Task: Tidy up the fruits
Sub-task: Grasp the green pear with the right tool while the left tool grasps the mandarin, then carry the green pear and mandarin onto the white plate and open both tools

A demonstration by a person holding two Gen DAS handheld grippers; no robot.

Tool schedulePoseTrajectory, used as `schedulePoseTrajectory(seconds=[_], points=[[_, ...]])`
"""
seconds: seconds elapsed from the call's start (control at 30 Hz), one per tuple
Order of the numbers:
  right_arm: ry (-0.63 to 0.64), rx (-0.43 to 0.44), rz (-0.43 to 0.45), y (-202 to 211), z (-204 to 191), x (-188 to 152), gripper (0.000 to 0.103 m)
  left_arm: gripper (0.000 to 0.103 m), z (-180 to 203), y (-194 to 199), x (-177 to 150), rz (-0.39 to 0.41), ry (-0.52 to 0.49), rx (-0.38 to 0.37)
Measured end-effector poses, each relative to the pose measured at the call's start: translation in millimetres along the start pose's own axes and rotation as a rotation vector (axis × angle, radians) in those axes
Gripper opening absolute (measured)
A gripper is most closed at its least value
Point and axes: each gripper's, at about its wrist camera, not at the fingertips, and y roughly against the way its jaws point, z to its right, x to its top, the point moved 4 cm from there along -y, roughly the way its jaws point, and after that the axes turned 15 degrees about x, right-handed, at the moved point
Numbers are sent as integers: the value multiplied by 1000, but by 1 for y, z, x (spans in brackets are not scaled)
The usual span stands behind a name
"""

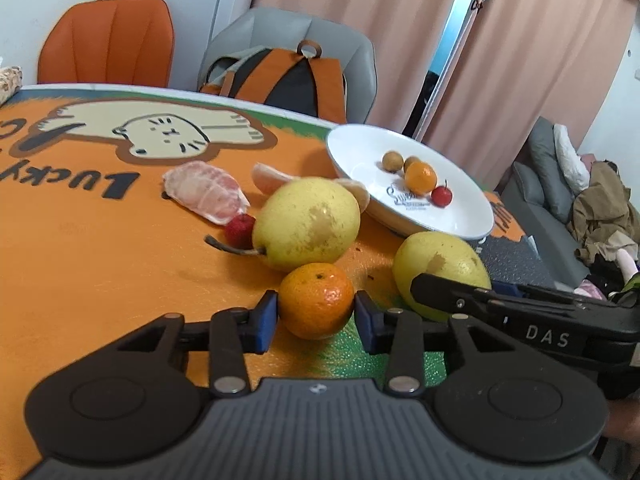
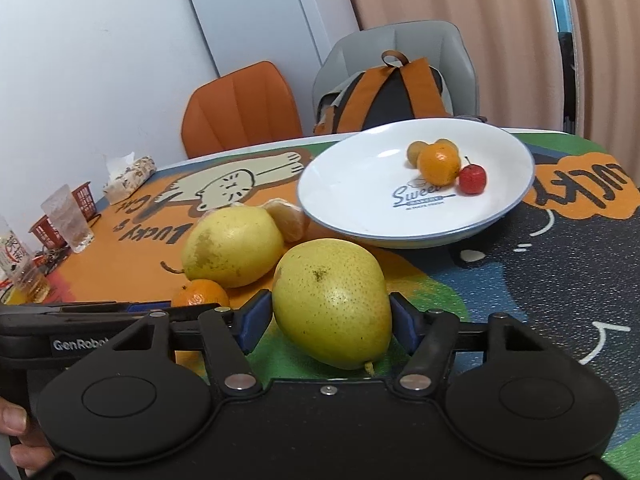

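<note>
My left gripper [image 1: 316, 316] is shut on a mandarin [image 1: 316, 306] on the table mat. My right gripper [image 2: 332, 320] is shut on a yellow pear [image 2: 334, 300], which also shows in the left wrist view [image 1: 440, 268]. A second yellow pear [image 1: 306, 222] lies just behind the mandarin and shows in the right wrist view [image 2: 232, 246]. A white plate [image 2: 360, 196] beyond holds a small orange [image 2: 438, 164], a red berry [image 2: 472, 178] and two brown longans [image 2: 418, 151]. A red berry [image 1: 239, 230], peeled pomelo piece [image 1: 206, 196] and mandarin segments [image 1: 272, 178] lie on the mat.
An orange chair [image 1: 108, 42] and a grey chair with a backpack [image 1: 288, 76] stand behind the table. Glasses [image 2: 68, 218], small red baskets [image 2: 84, 198] and a tissue pack [image 2: 130, 176] stand at the table's far left. A sofa [image 1: 552, 184] is on the right.
</note>
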Motion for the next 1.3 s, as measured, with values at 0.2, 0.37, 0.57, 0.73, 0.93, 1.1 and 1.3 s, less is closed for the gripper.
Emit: schedulePoseTrajectory(seconds=[0.2,0.37,0.57,0.73,0.93,1.1,1.3], points=[[2,2,25,3,-10,8,62,40,-15,15,7,24,25,-5],[9,-6,52,6,-18,21,62,40,-29,24,11,42,46,-6],[38,-26,89,13,-22,45,62,40,-42,32,15,65,64,2],[23,-22,130,20,-16,56,62,40,-52,36,23,77,79,33],[33,-44,135,22,-9,62,62,40,-62,43,38,117,99,58],[26,-57,142,22,-2,66,62,40,-66,40,49,131,109,74],[7,-77,151,18,12,62,62,40,-59,37,55,137,96,81]])
